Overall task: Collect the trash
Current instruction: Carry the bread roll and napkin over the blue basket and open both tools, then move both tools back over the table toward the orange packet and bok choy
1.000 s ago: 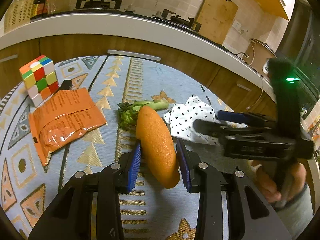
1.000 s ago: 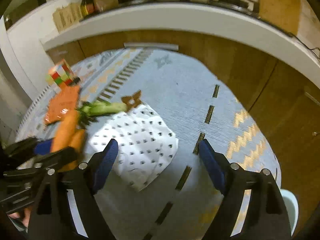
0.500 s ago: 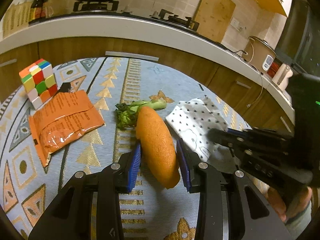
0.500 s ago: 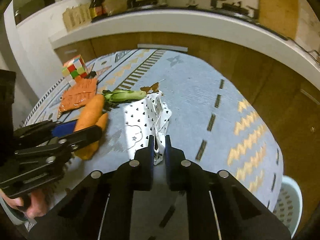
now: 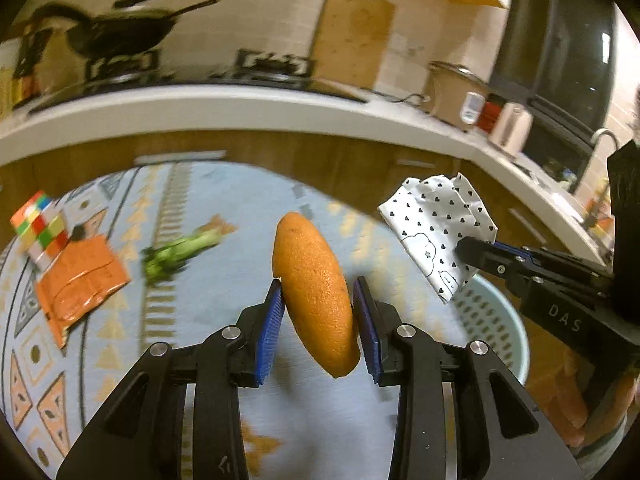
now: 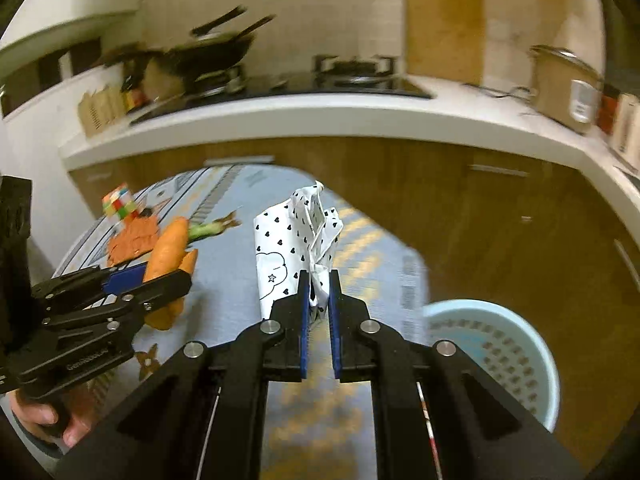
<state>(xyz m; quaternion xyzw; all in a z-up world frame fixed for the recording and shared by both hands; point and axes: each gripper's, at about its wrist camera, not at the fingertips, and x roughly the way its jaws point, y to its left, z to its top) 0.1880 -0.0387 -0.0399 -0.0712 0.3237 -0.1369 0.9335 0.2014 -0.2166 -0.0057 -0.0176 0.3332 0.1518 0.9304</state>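
My left gripper is shut on an orange peel and holds it lifted above the patterned tablecloth. My right gripper is shut on a white paper with black hearts, also lifted. In the left wrist view the paper hangs over the light blue basket. The basket sits low at the right in the right wrist view. The peel shows there at the left.
On the table lie an orange packet, a green vegetable stalk and a colour cube. Behind runs a white counter with wooden cabinets, a stove and a pan.
Both grippers have risen from the table with the peel and the paper. The right gripper shut on the paper and carried it over toward the basket.
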